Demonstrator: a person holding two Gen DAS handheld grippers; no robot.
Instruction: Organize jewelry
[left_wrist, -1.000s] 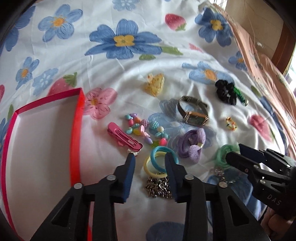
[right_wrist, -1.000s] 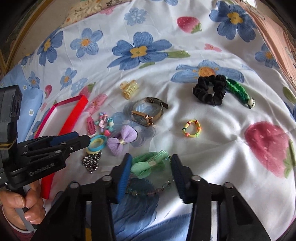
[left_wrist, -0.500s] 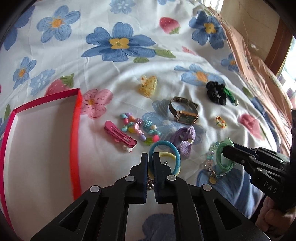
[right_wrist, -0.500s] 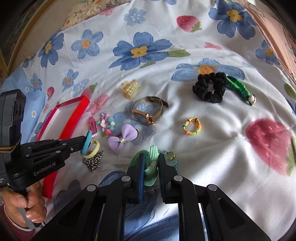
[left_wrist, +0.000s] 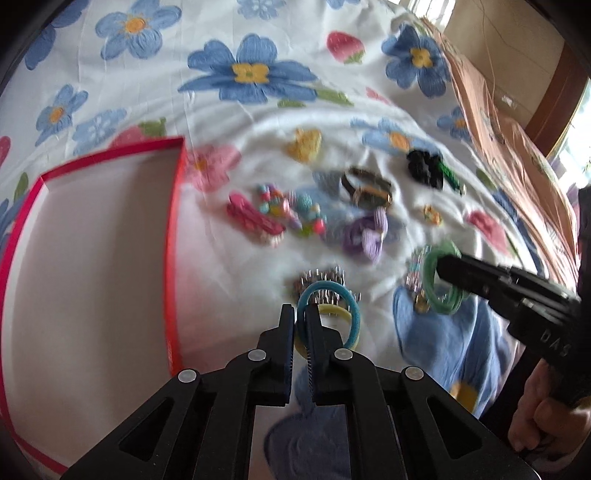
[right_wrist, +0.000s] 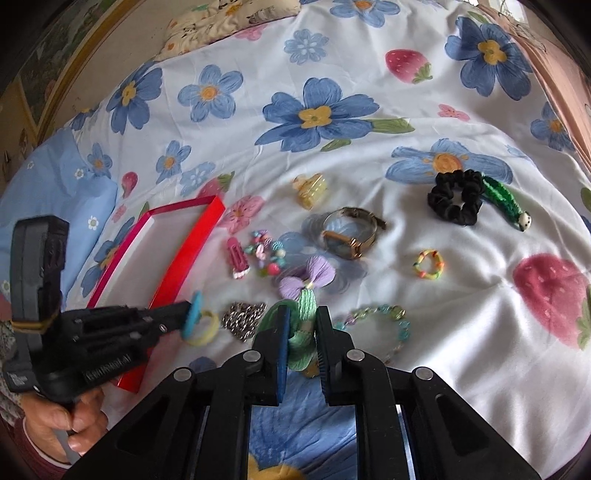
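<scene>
My left gripper (left_wrist: 300, 318) is shut on a blue and a yellow hair tie (left_wrist: 334, 295), lifted above the silver chain (left_wrist: 318, 277); the ties also show in the right wrist view (right_wrist: 197, 322). My right gripper (right_wrist: 300, 325) is shut on a green bow hair tie (right_wrist: 304, 334), seen in the left wrist view (left_wrist: 439, 282) raised off the sheet. The red box (left_wrist: 177, 229) with white inside lies at the left, also in the right wrist view (right_wrist: 192, 240).
On the flowered sheet lie a pink clip (right_wrist: 236, 256), coloured beads (right_wrist: 266, 254), a purple bow (right_wrist: 308, 278), a watch (right_wrist: 349, 236), a yellow claw clip (right_wrist: 311, 189), a black scrunchie (right_wrist: 456, 201), a green clip (right_wrist: 506, 203), a bead ring (right_wrist: 428, 264) and a bead bracelet (right_wrist: 384, 321).
Both grippers closed from open: the left on the blue and yellow ties, the right on the green bow tie. Both have lifted their ties off the sheet; the left moved toward the box.
</scene>
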